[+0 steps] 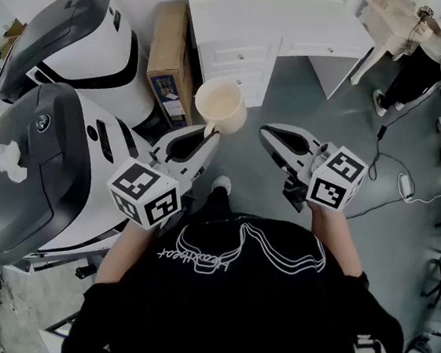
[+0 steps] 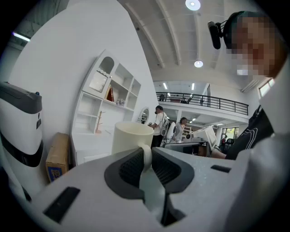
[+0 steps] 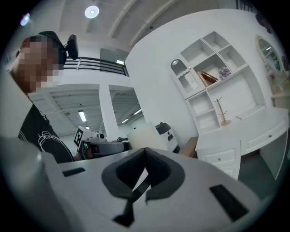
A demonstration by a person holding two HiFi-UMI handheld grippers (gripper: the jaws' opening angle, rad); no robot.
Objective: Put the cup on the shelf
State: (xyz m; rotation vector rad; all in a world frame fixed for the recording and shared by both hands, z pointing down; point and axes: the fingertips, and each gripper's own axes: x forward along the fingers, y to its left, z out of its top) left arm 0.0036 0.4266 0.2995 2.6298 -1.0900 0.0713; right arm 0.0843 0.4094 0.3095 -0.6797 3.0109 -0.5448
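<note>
Left hand-held gripper [image 1: 207, 133]: its jaws are clamping the handle of the cup [image 1: 221, 104], with a pad pressing on each side of it.
Right hand-held gripper [image 1: 266, 133]: its jaws are resting together with nothing between them; it is hovering near the left one, apart from the cup.
Shelf unit [image 2: 108, 97]: it is standing against the white wall [image 2: 59, 68], showing open compartments above and drawers below. A few small items are sitting in the upper compartments, and a wooden stand [image 3: 220, 111] is standing on the lower ledge.
Machines [image 1: 47, 168]: two big white-and-dark-grey bodies are standing at the person's left, one behind the other.
Cardboard box [image 1: 168, 63]: it is standing on the floor [image 1: 307, 110], between the farther machine and the drawers.
Cup: cream and upright, it is hanging in the air above the grey floor in front of the drawers, off the shelf, with its handle facing the person.
</note>
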